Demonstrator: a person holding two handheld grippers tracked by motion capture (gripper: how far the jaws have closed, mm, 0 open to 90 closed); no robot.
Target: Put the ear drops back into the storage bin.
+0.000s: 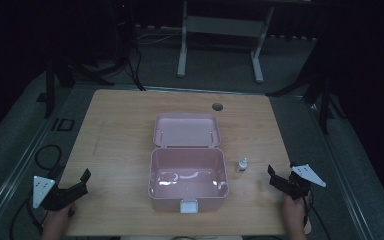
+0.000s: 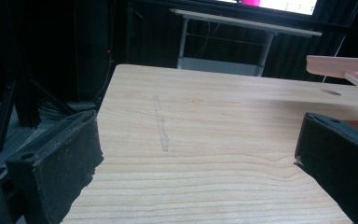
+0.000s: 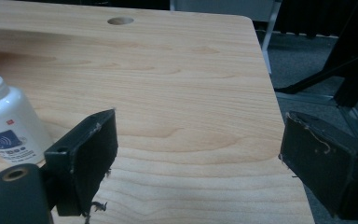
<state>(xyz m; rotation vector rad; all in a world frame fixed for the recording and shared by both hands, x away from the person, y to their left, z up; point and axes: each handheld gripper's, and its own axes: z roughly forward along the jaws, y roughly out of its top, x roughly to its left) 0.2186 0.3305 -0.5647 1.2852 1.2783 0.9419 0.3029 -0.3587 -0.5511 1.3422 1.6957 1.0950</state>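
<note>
An open pink plastic box (image 1: 187,176) sits mid-table, its lid (image 1: 186,131) lying flat behind it and a white latch at its front. A small white dropper bottle (image 1: 242,165) stands just right of the box. My left gripper (image 1: 83,182) rests open at the table's front left corner, nothing between its jaws. My right gripper (image 1: 281,174) is open at the front right, a little right of the bottle. In the right gripper view the bottle (image 3: 4,122) stands left of the open gripper (image 3: 200,144). The left gripper (image 2: 196,154) faces bare wood, the pink lid's edge (image 2: 342,66) at far right.
The wooden table (image 1: 120,125) has a round cable hole (image 1: 217,106) near its back edge. A white desk frame (image 1: 220,30) stands beyond it. Black stands flank both sides, and cables (image 1: 47,155) lie on the floor at left.
</note>
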